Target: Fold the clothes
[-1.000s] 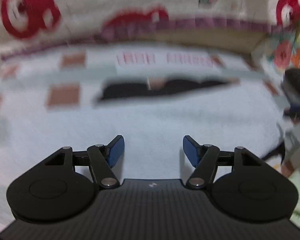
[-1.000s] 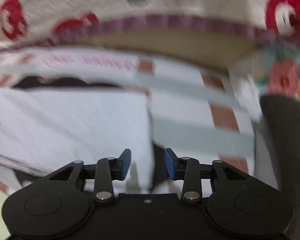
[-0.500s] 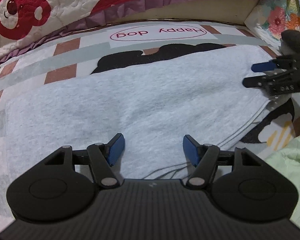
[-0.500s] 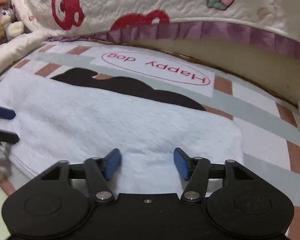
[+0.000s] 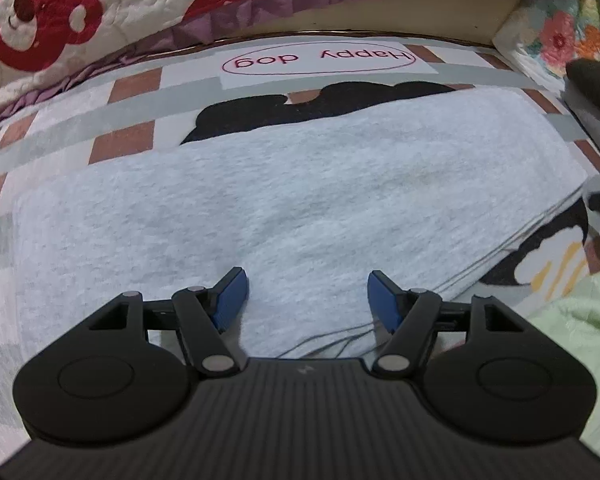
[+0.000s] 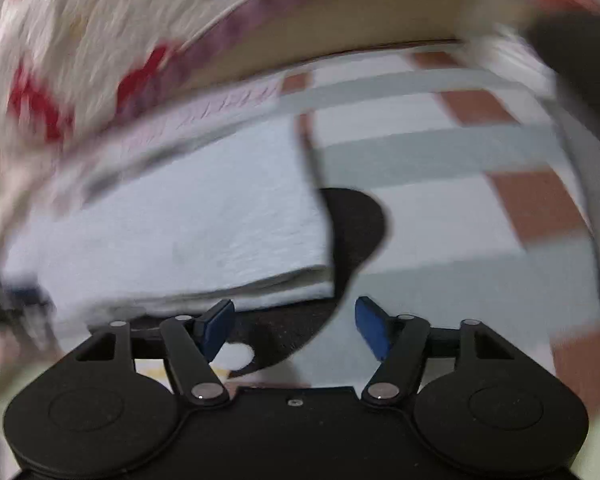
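Observation:
A folded white garment [image 5: 300,184] lies flat on a checked mat [image 5: 132,92] printed with "Happy dog". Its layered edges show at the lower right. My left gripper [image 5: 306,298] is open and empty, just above the garment's near edge. In the right wrist view, which is blurred, the garment [image 6: 188,220] lies to the left with its folded corner near the middle. My right gripper [image 6: 294,326] is open and empty, just off that corner above the mat's black print [image 6: 356,224]. Its dark edge shows at the right of the left wrist view [image 5: 592,92].
A quilted cover with red bears [image 5: 40,12] and a purple frill runs along the far side. A pale green cloth [image 5: 580,344] lies at the near right. A floral fabric [image 5: 560,40] sits at the far right corner.
My right gripper has swung right, off the garment's top to its right corner, and stays open. My left gripper has held still and open over the near edge.

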The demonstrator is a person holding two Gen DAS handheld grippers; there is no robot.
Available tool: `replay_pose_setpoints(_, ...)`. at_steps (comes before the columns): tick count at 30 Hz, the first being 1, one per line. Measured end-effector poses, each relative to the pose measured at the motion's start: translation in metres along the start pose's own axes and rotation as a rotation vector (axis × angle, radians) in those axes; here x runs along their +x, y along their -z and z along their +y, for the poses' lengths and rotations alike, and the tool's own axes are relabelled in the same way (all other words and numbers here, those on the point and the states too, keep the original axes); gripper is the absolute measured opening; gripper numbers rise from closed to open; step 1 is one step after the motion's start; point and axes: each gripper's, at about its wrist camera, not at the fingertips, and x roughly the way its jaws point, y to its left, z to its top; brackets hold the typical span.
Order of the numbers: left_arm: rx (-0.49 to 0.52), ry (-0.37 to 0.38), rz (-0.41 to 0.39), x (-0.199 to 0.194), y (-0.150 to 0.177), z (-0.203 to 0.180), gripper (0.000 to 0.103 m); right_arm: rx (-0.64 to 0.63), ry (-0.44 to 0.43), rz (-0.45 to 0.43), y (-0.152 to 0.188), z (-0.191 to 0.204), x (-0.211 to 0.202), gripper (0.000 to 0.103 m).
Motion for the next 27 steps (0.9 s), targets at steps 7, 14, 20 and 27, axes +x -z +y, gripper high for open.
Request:
replay_pose_setpoints(7,-0.044,0.077,-0.03,-0.004,-0.005,-0.009,0.067,0.427,-0.313,0.0,0.012,-0.02,0.022,0.072)
replay_pose_setpoints(14,-0.021,0.138,0.001,0.025,-0.007,-0.034,0.069,0.514,-0.177,-0.046,0.008,0.001,0.038,0.071)
replay_pose_setpoints(20,-0.01,0.137,0.02,0.022,-0.006,-0.034,0.069,0.522,-0.202,-0.135,0.005,0.017,0.056,0.085)
replay_pose_setpoints(27,-0.023,0.16,0.019,0.021,-0.005,-0.029,0.069,0.521,-0.252,-0.223,-0.001,0.026,0.075,0.07)
